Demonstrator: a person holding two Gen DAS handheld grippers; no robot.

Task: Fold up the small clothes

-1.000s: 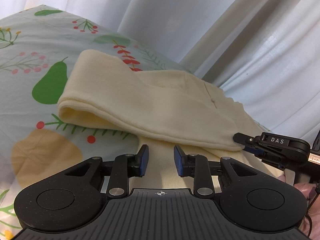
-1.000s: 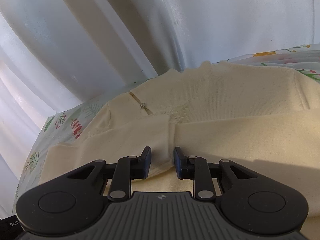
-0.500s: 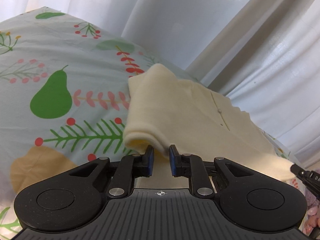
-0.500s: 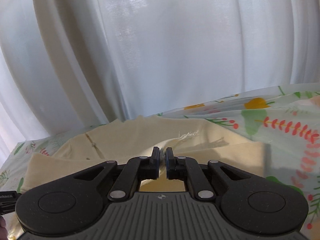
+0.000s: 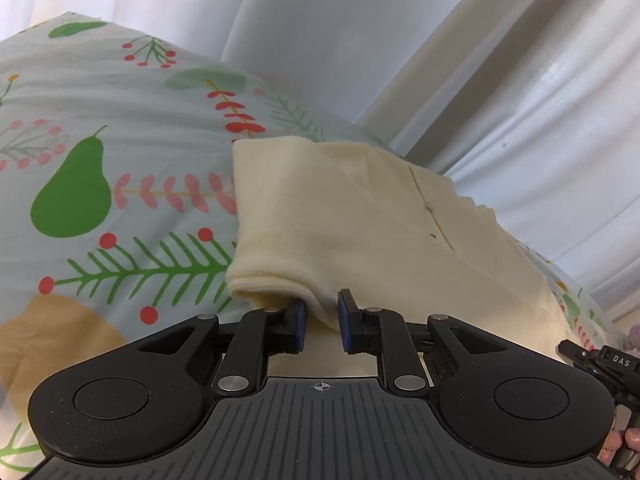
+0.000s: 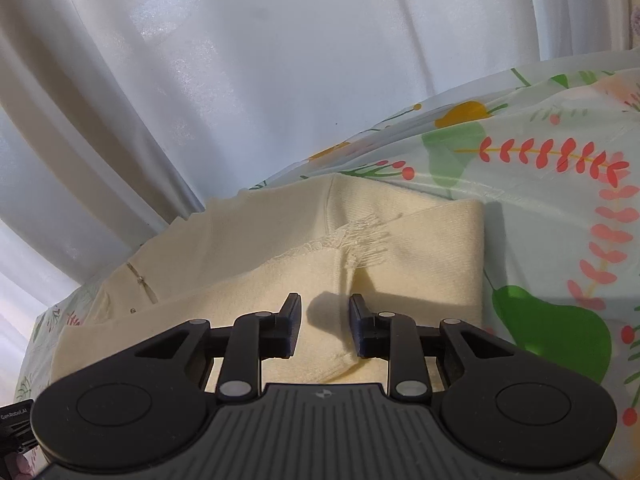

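Observation:
A cream knit garment (image 5: 360,216) lies folded on the patterned sheet (image 5: 100,128). My left gripper (image 5: 322,326) sits at its near folded corner, jaws slightly apart with a fold of cloth between the blue pads. In the right wrist view the same garment (image 6: 280,264) shows a frayed seam near its middle. My right gripper (image 6: 324,326) is open just above the near folded edge, with cloth lying between its jaws. The other gripper's tip (image 5: 600,360) shows at the lower right of the left wrist view.
The sheet (image 6: 560,200), with pears, berries and leaf sprigs, spreads left and right of the garment. White curtains (image 5: 400,40) hang close behind the far edge. A hand (image 5: 624,440) shows at the lower right corner.
Both grippers carried the garment's edge over into a narrower fold, then lowered. Both jaws, shut on cloth half a second ago, have now opened, the right one wider.

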